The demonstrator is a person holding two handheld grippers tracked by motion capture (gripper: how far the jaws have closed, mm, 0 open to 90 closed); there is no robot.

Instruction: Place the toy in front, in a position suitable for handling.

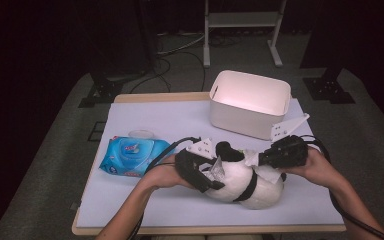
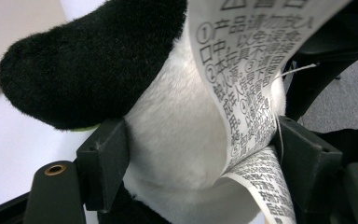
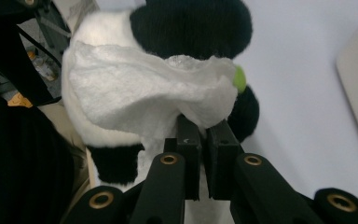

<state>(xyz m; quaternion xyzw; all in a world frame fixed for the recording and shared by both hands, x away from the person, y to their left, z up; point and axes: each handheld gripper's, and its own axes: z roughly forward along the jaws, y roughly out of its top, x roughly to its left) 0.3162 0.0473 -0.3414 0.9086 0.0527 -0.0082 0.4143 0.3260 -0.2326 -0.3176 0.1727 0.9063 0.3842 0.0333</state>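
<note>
One plush panda [image 1: 240, 182], near centre of counter [image 1: 145, 200]. One white wipe [image 3: 144, 93]. One blue wipes pack [image 1: 132, 156], left. One white bin [image 1: 250, 102], far right. Two grippers: left gripper [image 1: 202, 172], right gripper [image 1: 285, 152].

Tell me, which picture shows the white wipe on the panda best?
The right gripper view: the wipe spreads wide there, pinched by the right gripper against the panda toy. The high view shows a small white corner. In the left gripper view I can't pick it out.
</note>
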